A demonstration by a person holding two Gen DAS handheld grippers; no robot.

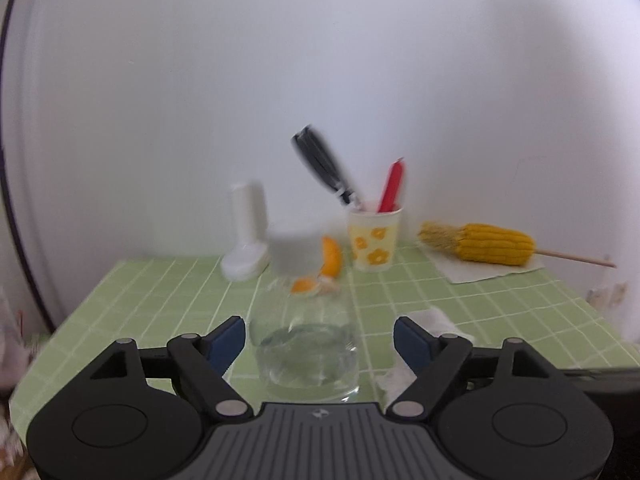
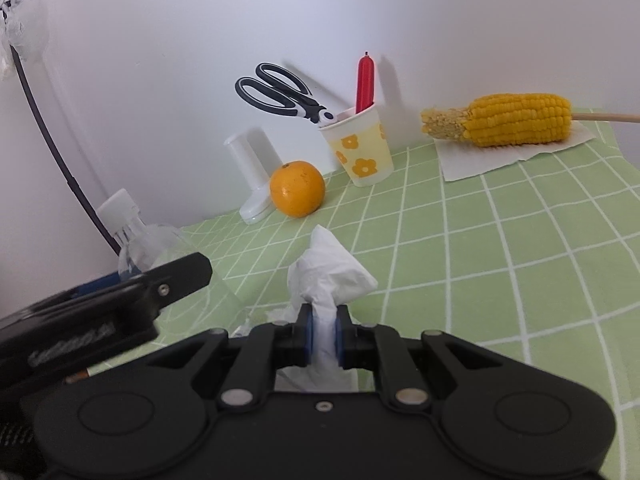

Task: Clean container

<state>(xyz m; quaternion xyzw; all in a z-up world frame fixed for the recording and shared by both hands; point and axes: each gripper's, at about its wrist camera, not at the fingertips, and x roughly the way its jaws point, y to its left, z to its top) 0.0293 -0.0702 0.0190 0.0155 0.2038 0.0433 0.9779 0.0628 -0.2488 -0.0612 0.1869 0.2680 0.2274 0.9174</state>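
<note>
A clear bottle (image 1: 308,348) with a white cap (image 2: 120,206) stands on the green checked cloth (image 1: 168,292). My left gripper (image 1: 320,346) is open around the bottle's lower body, with a blue pad on each side and a gap to the plastic on both. In the right wrist view one black finger (image 2: 176,280) of the left gripper shows in front of the bottle (image 2: 160,244). My right gripper (image 2: 322,336) is shut on a crumpled white tissue (image 2: 326,276), held just right of the bottle. The tissue (image 1: 438,320) also shows in the left wrist view.
At the back by the white wall are an orange (image 2: 297,188), a white plastic stand (image 2: 254,168), and a flowered paper cup (image 2: 362,152) holding scissors and a red stick. A corn cob (image 2: 516,120) on a skewer lies on a paper towel, back right.
</note>
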